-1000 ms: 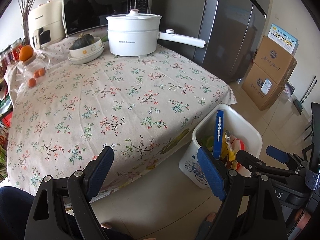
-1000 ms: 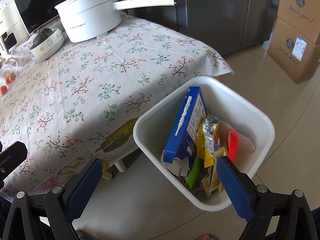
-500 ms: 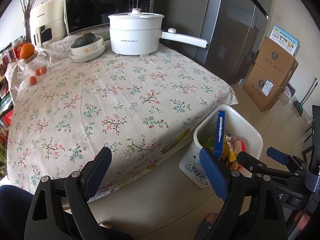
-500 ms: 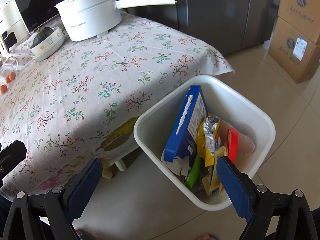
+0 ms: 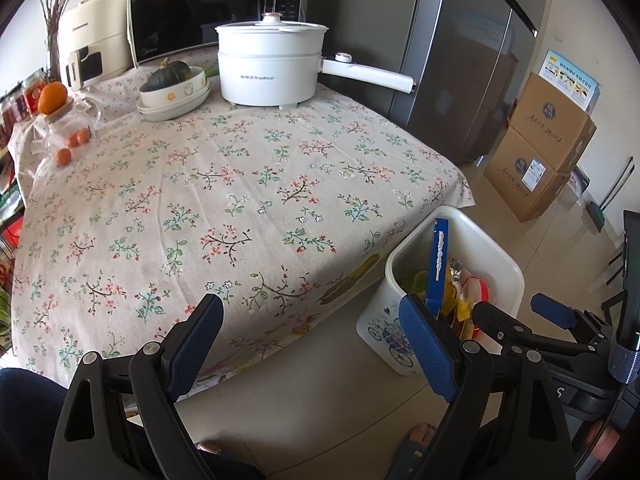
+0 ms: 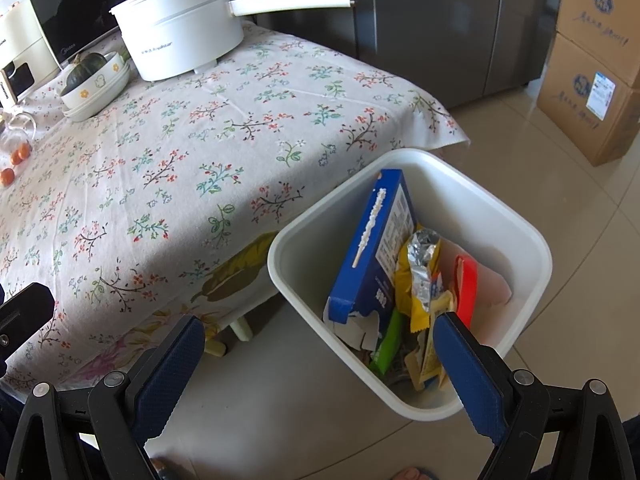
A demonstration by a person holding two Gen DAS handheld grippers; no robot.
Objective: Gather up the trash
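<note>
Nothing moved; white bin holds blue box, wrappers.

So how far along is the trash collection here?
Apparently finished: the white bin holds a blue box and wrappers. Both tongs, left and right, are open and empty. No loose trash shows on the tablecloth.

Floral tablecloth covers the table. White electric pot at 12 o'clock, handle pointing to 3. Stacked bowls holding a green squash (just beside pot, at its 9). Microwave behind. Cardboard boxes stacked at 3 o'clock, by the grey fridge.
</note>
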